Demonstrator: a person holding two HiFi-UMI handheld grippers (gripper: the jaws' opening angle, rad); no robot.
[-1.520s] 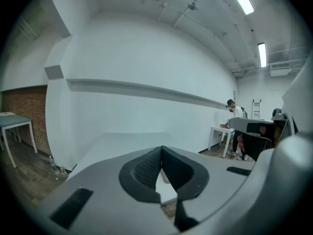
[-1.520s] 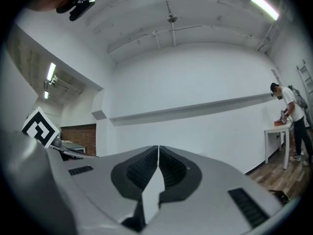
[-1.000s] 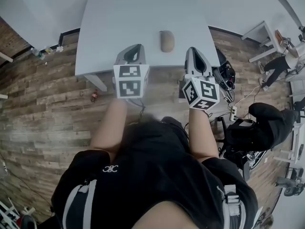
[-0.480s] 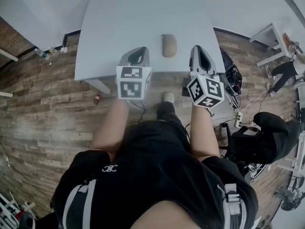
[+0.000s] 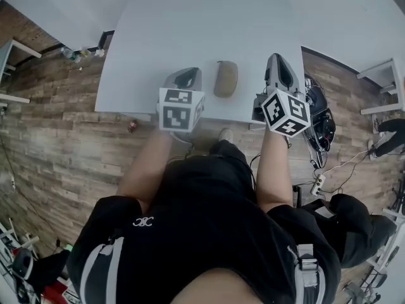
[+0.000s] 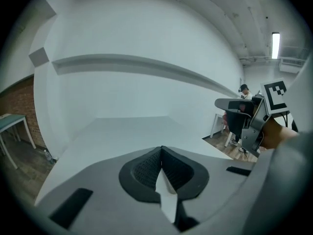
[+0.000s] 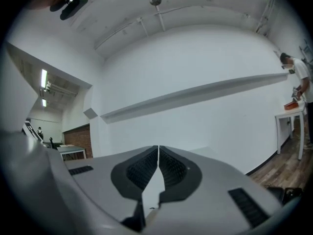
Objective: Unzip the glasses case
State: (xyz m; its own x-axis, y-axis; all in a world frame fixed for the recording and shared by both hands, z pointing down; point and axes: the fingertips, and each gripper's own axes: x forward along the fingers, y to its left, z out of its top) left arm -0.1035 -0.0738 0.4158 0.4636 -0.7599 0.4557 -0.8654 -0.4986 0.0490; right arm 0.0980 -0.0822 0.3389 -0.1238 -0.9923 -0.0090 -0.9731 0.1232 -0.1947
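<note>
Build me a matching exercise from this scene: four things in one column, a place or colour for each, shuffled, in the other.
1 glasses case
2 left gripper
3 right gripper
4 table

A white, under the case
B jaws shut, left of the case
C tan, between the grippers
D jaws shut, right of the case

Pairs: 1-C, 2-B, 3-D, 4-A

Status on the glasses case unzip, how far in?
Done: nothing visible. The glasses case lies on the table, ungrasped, its zip too small to read. In hand: the left gripper and right gripper flank it without touching, jaws shut, both empty. Left: grip the case, find the zip pull, run it open.
</note>
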